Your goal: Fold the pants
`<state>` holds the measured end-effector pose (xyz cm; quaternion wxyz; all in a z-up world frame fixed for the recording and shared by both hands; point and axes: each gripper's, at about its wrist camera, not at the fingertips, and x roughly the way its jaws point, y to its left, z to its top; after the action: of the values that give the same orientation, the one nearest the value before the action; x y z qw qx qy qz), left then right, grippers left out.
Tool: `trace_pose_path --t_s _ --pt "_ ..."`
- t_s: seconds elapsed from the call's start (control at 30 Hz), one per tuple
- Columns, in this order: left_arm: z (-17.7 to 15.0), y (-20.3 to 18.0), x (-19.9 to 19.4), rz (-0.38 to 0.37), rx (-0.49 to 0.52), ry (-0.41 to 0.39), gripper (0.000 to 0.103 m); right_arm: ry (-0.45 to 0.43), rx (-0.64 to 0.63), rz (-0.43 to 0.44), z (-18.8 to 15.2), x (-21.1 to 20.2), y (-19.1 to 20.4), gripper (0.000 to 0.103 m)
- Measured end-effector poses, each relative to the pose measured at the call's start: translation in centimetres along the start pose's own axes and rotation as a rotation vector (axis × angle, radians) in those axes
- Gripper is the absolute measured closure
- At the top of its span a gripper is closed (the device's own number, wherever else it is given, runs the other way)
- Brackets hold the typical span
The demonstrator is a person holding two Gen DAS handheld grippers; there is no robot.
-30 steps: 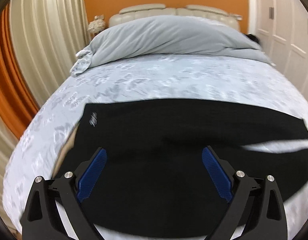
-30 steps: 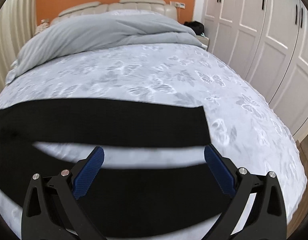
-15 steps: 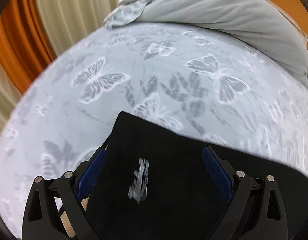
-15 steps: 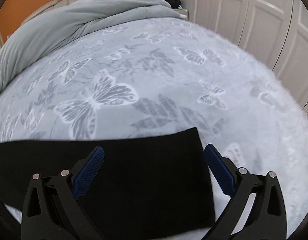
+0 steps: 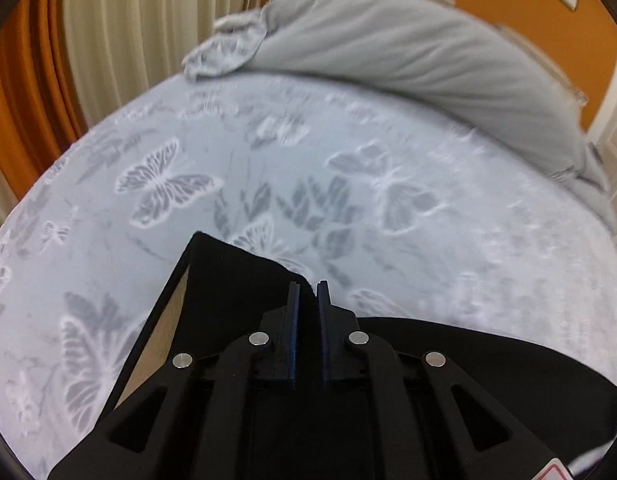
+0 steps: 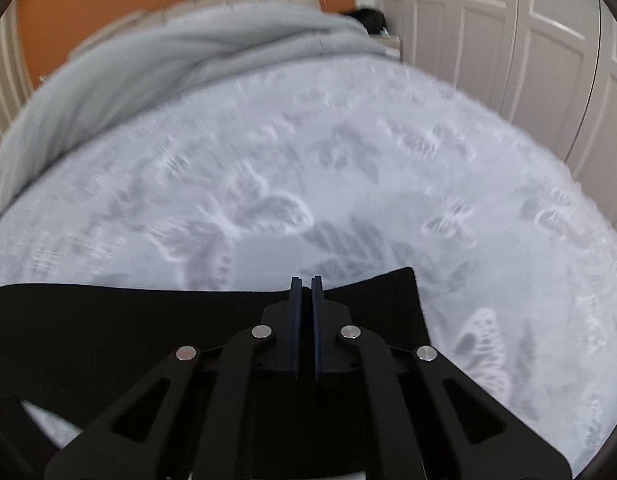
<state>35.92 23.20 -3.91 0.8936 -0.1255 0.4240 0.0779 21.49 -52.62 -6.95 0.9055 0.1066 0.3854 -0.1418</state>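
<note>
The black pants lie across the near part of a bed with a grey butterfly-print cover. In the left wrist view my left gripper is shut on the far edge of the pants near the waist corner, and the fabric is lifted into a small peak there. In the right wrist view the pants show as one black leg, and my right gripper is shut on its far edge close to the leg end.
A bunched grey duvet lies across the head of the bed. Cream and orange curtains hang at the left. White wardrobe doors stand close along the right side of the bed.
Both grippers have gone from wide open to shut on the far edge of the pants. The edge has risen slightly at each grip.
</note>
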Motion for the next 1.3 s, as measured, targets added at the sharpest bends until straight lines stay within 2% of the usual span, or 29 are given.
trace_pose_path --t_s 0.1,0.13,0.23,0.33,0.47,0.5,0.53,0.57,0.6,0.63,0.67,0.7,0.73,0.77,0.8,0.83,0.9,0.97,1.1,1.17,1.23,1.3 --pt "-0.9 0.6 -5.7 -0.053 0.015 -0.040 0.097 -0.091 -0.048 0.024 0.2 -5.8 0.2 0.103" --pt "-1.5 0.9 -8.2 -0.074 0.025 -0.058 0.102 -0.123 -0.051 0.042 0.1 -8.2 -0.1 0.103" --pt "-3.8 2.7 -15.0 -0.089 0.055 -0.117 0.103 -0.177 -0.078 0.060 -0.7 -13.3 -1.2 0.103" --pt "-7.4 5.7 -19.6 -0.081 0.071 -0.080 0.103 -0.137 -0.103 0.050 -3.2 -16.4 -2.9 0.103" --pt "-9.6 7.4 -19.5 -0.063 0.065 0.029 0.103 -0.025 -0.064 0.066 -6.2 -16.3 -3.6 0.103" --pt "-9.9 7.3 -19.0 -0.080 0.048 0.059 0.095 -0.014 -0.064 0.075 -6.7 -16.1 -3.2 0.103" --pt "-9.9 6.7 -18.1 -0.108 0.031 0.089 0.072 -0.008 -0.070 0.085 -7.2 -16.1 -2.6 0.101" --pt "-9.8 6.2 -17.5 -0.104 0.017 0.096 0.057 0.002 -0.085 0.094 -7.4 -15.8 -1.7 0.100" --pt "-9.7 5.3 -16.9 -0.091 -0.010 0.091 0.030 0.009 -0.097 0.102 -7.5 -15.6 -0.8 0.100" --pt "-9.6 4.2 -16.2 -0.099 -0.027 0.083 0.015 0.017 -0.120 0.112 -7.4 -15.2 0.4 0.100" --pt "-9.8 3.6 -15.7 -0.110 -0.033 0.087 0.013 0.023 -0.141 0.105 -7.4 -14.8 1.1 0.100" --pt "-9.7 2.4 -14.3 -0.128 -0.044 0.123 0.012 0.028 -0.170 0.090 -7.1 -14.1 2.1 0.098" --pt "-9.6 1.5 -12.8 -0.150 -0.057 0.165 0.012 0.032 -0.184 0.082 -7.1 -13.6 2.4 0.093" --pt "-9.6 0.8 -11.0 -0.169 -0.072 0.221 0.012 0.046 -0.189 0.081 -6.8 -12.6 2.8 0.075" --pt "-9.6 0.1 -8.4 -0.175 -0.108 0.310 0.012 0.071 -0.171 0.090 -6.5 -11.6 2.8 0.059" --pt "-9.8 -0.2 -6.6 -0.179 -0.146 0.366 0.012 0.099 -0.124 0.095 -6.0 -10.2 2.6 0.039" --pt "-10.3 0.2 -3.2 -0.196 -0.275 0.437 0.012 0.099 -0.065 0.097 -5.3 -8.6 2.1 0.039" --pt "-10.5 0.9 -1.0 -0.219 -0.378 0.470 0.012 0.121 0.015 0.130 -4.4 -6.5 1.4 0.039" --pt "-9.6 2.9 1.0 -0.247 -0.608 0.460 0.013 0.200 0.214 0.127 -2.7 -1.5 0.3 0.039" --pt "-9.2 3.3 0.8 -0.241 -0.651 0.453 0.031 0.198 0.268 0.090 -1.9 0.3 0.2 0.039" --pt "-9.3 4.0 0.8 -0.210 -0.676 0.460 0.070 0.209 0.283 0.021 -1.0 2.2 0.3 0.040" --pt "-9.8 4.9 1.0 -0.235 -0.711 0.473 0.082 0.242 0.299 -0.082 -0.7 3.8 -0.2 0.040"
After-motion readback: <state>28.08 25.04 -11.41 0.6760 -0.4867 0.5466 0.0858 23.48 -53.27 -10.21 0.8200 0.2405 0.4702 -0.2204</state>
